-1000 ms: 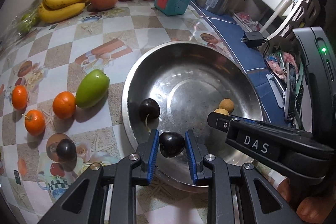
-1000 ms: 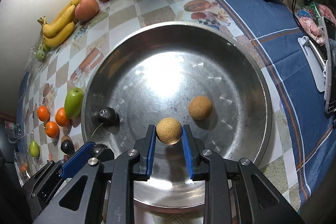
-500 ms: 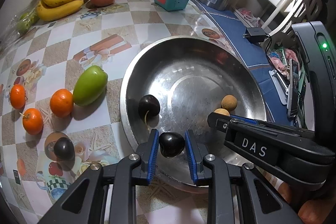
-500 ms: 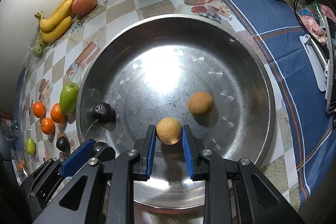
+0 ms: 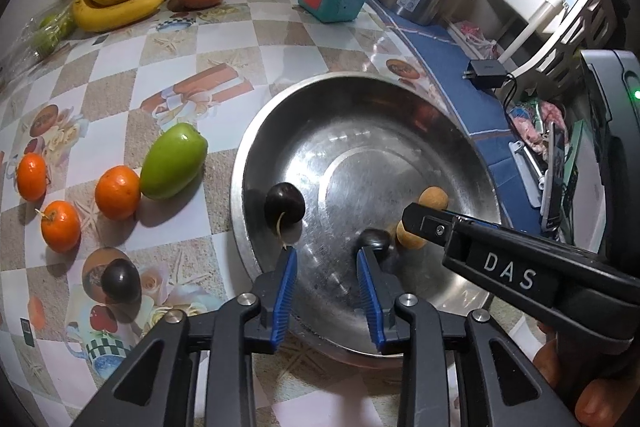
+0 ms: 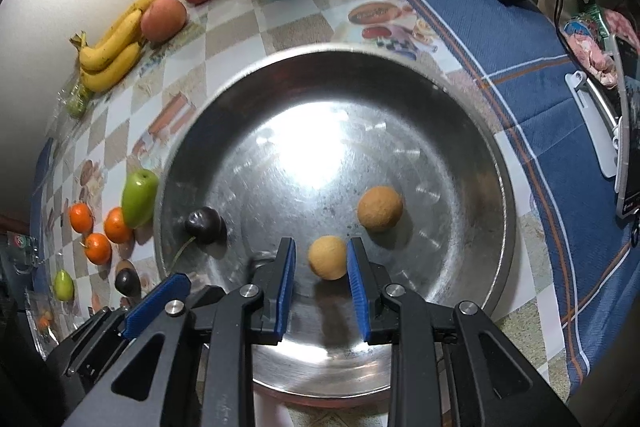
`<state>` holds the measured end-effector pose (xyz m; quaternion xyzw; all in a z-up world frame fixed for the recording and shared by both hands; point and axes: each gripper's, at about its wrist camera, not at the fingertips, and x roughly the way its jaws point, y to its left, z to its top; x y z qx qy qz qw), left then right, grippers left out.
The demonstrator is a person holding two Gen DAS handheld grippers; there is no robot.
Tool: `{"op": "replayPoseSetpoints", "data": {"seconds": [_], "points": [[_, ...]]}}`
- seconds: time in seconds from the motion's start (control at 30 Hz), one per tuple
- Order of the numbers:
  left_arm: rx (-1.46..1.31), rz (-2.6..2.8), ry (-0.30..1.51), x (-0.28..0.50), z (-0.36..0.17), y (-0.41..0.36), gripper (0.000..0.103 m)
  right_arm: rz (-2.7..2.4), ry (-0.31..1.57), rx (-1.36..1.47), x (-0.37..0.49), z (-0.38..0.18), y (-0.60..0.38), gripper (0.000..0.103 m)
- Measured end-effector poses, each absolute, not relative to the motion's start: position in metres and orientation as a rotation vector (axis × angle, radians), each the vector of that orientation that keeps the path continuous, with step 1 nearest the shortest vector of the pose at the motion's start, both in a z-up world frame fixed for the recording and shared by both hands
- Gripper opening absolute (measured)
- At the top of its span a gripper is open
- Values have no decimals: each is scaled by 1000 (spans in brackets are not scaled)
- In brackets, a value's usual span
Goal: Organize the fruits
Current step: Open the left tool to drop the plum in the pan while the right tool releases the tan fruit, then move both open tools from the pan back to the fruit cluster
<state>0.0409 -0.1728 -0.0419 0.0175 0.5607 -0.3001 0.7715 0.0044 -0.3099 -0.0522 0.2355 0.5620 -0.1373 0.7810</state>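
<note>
Left wrist view: the left gripper [image 5: 326, 263] is hanging released over the steel bowl [image 5: 280, 115], two dark cherries [image 5: 285, 203] lying inside. On the desk [image 5: 248, 39], oranges [image 5: 117, 191], a green fruit [image 5: 173, 160] and another cherry [image 5: 120, 280] are waiting.

Right wrist view: the right gripper [image 6: 321, 258] is standing released around a tan longan [image 6: 327, 257], a second longan [image 6: 379, 207] lying nearby in the bowl.

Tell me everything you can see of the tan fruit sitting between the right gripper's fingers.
The tan fruit is small, round and matte, with a rough, dull skin, longan-like. It rests on the floor of the steel basin, near the front rim, casting a shadow toward the camera. The right gripper is open around it: blue pads flank it, with a clear gap on the left side. A second, slightly larger tan fruit lies apart, further in.
</note>
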Motion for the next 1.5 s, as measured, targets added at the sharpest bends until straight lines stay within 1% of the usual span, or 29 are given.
{"op": "replayPoseSetpoints", "data": {"seconds": [0.27,0.47,0.57,0.83,0.9,0.93,0.97,1.13,1.2,1.23,1.27,1.3,1.33,1.47,1.5], "points": [[7,-614,1178,48,-28,-160,35,-306,1172,518,3,-40,-315,27],[-3,-447,1137,62,-20,-134,35,-296,1175,503,4,-39,-311,27],[-18,-360,1131,69,-18,-116,35,-293,1177,495,5,-40,-308,27],[-168,-166,1177,91,-26,-52,36,-287,1178,485,7,-40,-305,27],[-192,-138,1170,94,-25,-41,43,-281,1180,477,8,-40,-303,27],[-202,-124,1165,94,-23,-36,52,-279,1182,474,8,-41,-302,27],[-212,-109,1158,95,-22,-31,58,-278,1184,472,9,-41,-301,27],[-230,-85,1144,98,-19,-24,60,-276,1186,464,10,-41,-300,27],[-226,-83,1145,97,-19,-24,64,-275,1187,461,10,-41,-300,27],[-222,-80,1143,97,-18,-24,71,-277,1187,461,11,-41,-299,28],[-216,-75,1141,97,-18,-25,84,-279,1185,461,11,-42,-299,32],[-203,-67,1138,97,-19,-25,92,-282,1184,457,11,-42,-299,52],[-191,-57,1135,97,-20,-25,103,-283,1182,452,11,-42,-298,66],[-173,-38,1143,97,-23,-24,103,-279,1171,447,11,-41,-298,66],[-174,-38,1148,98,-24,-23,103,-281,1171,442,11,-41,-298,70]]}}
